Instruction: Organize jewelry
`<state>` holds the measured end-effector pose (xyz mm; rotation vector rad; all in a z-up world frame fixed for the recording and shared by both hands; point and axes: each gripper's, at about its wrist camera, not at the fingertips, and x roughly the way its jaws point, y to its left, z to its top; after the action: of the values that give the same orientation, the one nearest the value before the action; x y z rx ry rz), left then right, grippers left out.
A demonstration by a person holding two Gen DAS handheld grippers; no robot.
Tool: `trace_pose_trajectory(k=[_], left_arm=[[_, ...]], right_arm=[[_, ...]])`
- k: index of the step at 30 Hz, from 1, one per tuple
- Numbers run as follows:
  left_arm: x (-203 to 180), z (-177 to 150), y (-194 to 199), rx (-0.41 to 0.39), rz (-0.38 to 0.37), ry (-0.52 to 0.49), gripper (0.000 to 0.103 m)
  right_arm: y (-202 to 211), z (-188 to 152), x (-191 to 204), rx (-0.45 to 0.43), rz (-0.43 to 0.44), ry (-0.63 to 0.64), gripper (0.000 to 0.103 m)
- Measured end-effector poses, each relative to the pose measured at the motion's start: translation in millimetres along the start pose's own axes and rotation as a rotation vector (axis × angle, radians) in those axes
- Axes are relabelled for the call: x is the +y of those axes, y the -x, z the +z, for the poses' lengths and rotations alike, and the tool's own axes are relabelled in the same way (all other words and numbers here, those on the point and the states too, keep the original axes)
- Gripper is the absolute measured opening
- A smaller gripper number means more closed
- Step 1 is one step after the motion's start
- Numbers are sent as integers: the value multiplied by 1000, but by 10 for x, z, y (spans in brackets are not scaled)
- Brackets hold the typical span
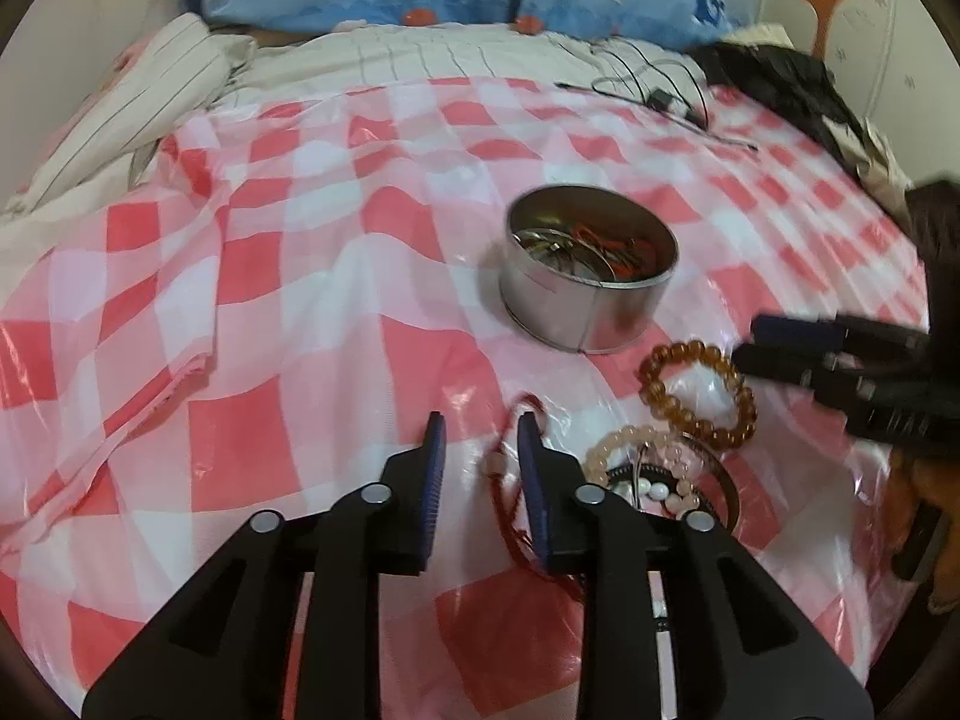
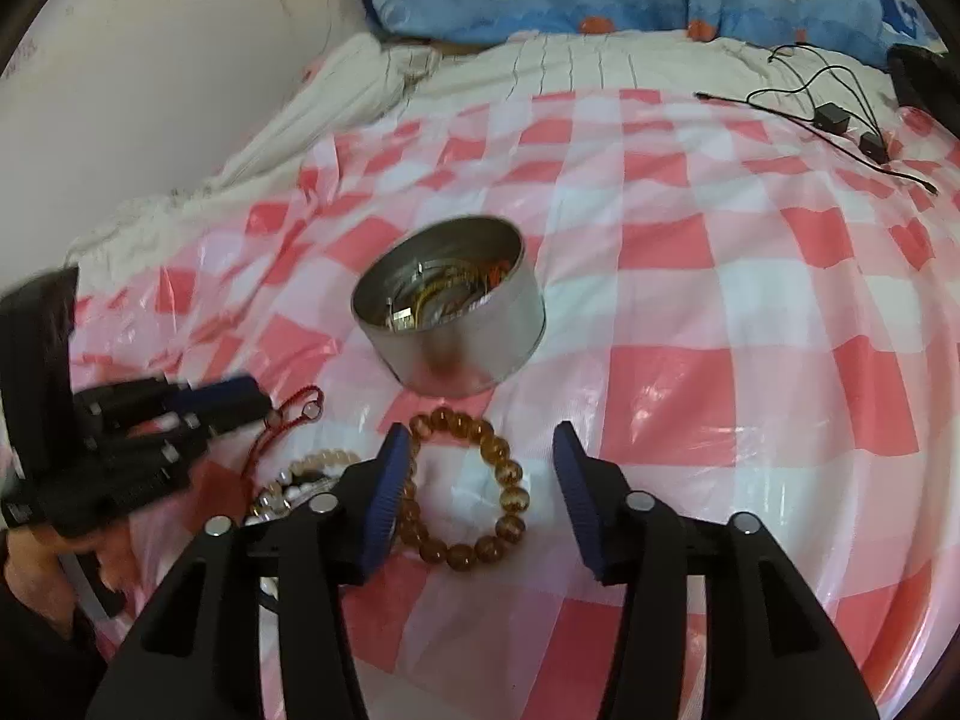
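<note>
Seen on the bed: a pink checked sheet point(image 1: 312, 300) with a round tin point(image 1: 591, 294) upright, bangles and red cord inside. Near the tin, an amber bracelet point(image 1: 699, 393); just beside it, a heap of pale beads point(image 1: 651, 468). Left tool point(image 1: 480, 456) low in front, jaws slightly parted, nothing gripped, a red cord point(image 1: 510, 480) beside the right finger. Right tool point(image 1: 780, 348) blurred, touching the amber bracelet's edge or just short of it.

tin point(image 1: 591, 294): shiny metal | sheet point(image 1: 300, 300): glossy plastic | amber bracelet point(image 2: 474, 480): glassy beads
</note>
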<state>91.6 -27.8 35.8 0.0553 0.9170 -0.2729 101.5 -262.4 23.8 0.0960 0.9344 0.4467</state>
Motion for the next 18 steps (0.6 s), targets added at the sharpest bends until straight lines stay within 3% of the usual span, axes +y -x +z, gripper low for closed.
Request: trace_pose_trajectory(k=[4,7,10,12,13,14,15,16,18], left_arm=[[-40,-3,-5,-10,-16,-8,34],[-151,-27,-57,-2,-20,-49,45],[-193,-62,-162,44,-4,-72,47],[-193,-89,-220,72,-9,-74,42],[-203,-97,-235,82,-3,-84,30],[-211,-99,-236,87,-7,-92,25],[-215,-99,-228,90,-23,-91,13],[-222,-100,-217,91,-37,-91,11],[-245,-94,-178,75,-40,-101,11]], right_arm=[[-153,-58,96,60,-60,62,61],[-245,-110,168,97,-78,106,71],[-272,-146,227,104,-107,155,71],[-256,-147,209,103,-65,143,57],[-251,-136,207,100,-54,133,40],[-236,-130,191,96,-29,118,23],[-218,-123,168,89,-3,98,21],[-197,-116,159,79,10,86,15],[-117,-80,95,48,79,26,12]])
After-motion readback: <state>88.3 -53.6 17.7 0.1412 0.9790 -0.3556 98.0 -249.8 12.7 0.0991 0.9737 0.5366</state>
